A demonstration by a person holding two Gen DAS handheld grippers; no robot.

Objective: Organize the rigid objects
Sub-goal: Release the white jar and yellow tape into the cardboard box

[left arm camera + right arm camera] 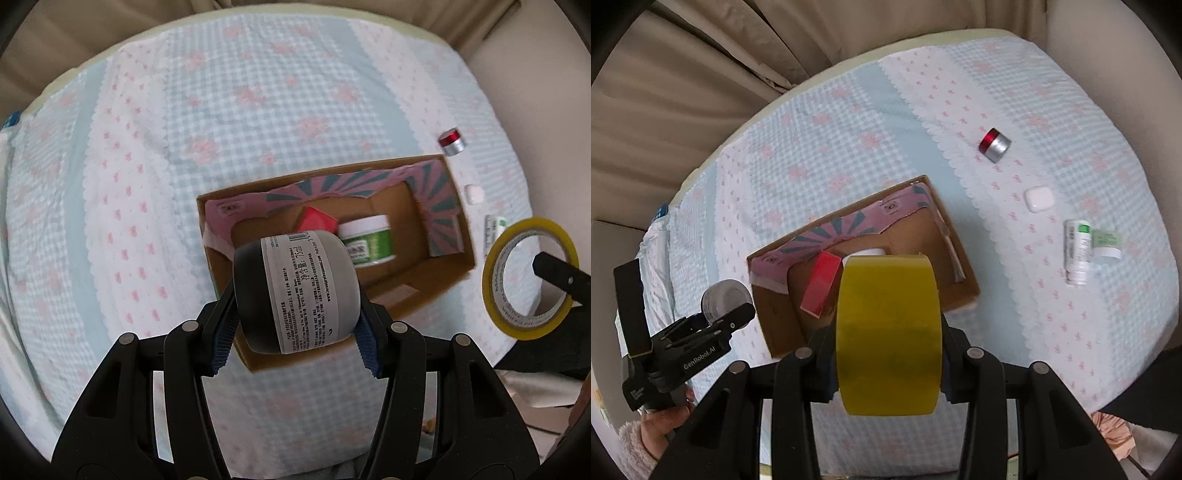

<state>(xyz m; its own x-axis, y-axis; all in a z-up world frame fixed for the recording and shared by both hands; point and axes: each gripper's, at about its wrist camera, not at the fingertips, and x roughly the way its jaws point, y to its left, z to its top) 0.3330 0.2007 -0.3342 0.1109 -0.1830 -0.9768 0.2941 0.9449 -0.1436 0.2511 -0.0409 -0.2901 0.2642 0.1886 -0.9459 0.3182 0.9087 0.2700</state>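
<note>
left gripper (297,325) squeezes grey jar (297,291) | right gripper (886,363) squeezes yellow tape (888,339) | lower jar gently into box (450,273), 12 o'clock, beside green tub (369,240)

The bed cover (221,110) has light blue and white checks with pink flowers. The cardboard box (417,291) is brown, with pink and dark teal striped flaps. The tape roll (888,339) is yellow. The jar (299,291) is grey and black with a white label. A small jar (994,145) is red and silver.
</note>
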